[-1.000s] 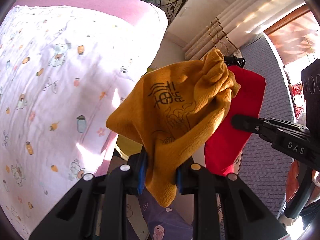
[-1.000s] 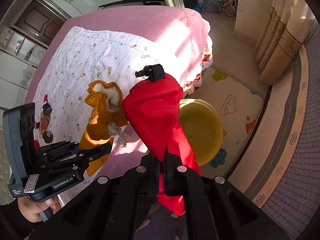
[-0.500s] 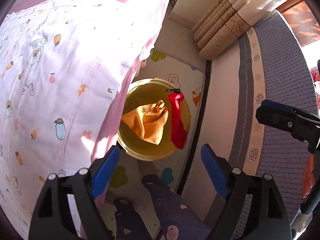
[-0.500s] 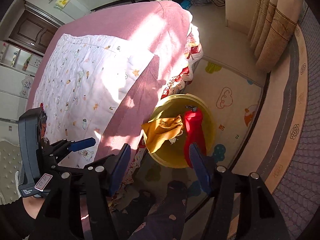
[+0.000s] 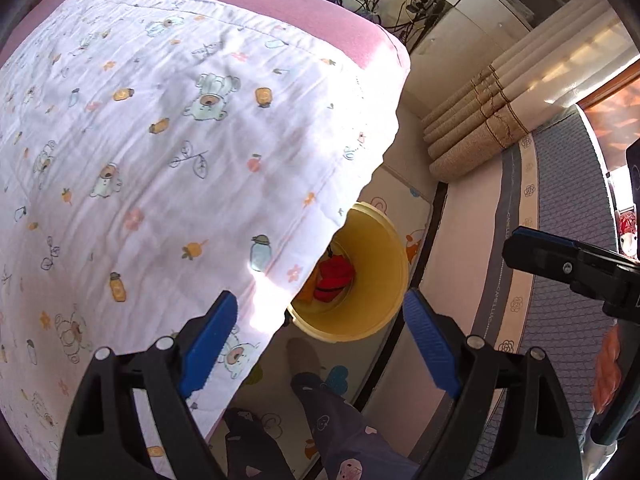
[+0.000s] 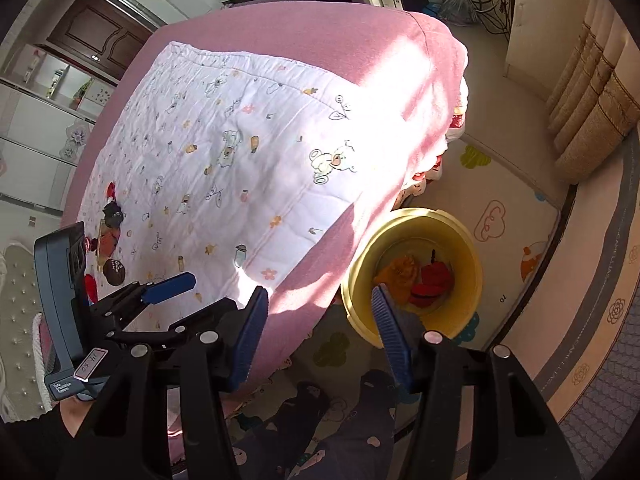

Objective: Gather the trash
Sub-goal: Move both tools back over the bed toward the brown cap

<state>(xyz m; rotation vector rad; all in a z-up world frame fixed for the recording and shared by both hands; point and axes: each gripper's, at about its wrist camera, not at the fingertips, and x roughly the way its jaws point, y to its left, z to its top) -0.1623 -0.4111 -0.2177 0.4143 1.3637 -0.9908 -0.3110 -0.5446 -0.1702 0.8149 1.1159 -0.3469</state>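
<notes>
A yellow bucket (image 6: 474,304) stands on the floor mat beside the bed; it also shows in the left wrist view (image 5: 384,280). Inside lie an orange cloth (image 6: 398,270) and a red cloth (image 6: 434,280); the red cloth (image 5: 334,278) shows in the left wrist view, the orange one mostly hidden by the bed edge. My left gripper (image 5: 316,340) is open and empty, high above the bed edge and bucket. My right gripper (image 6: 320,332) is open and empty, above the bucket's near rim. The left gripper (image 6: 152,292) shows in the right wrist view.
A pink bed with a white printed quilt (image 6: 240,168) fills the left. Small toys (image 6: 110,240) lie on the quilt's far left. A patterned play mat (image 6: 500,208), tied curtains (image 5: 480,128) and a grey rug (image 5: 560,240) lie to the right. The person's legs (image 5: 336,432) stand below.
A second ago each gripper held a cloth, orange in the left, red in the right. Both opened, the cloths dropped into the bucket, and the grippers have drawn back over the bed.
</notes>
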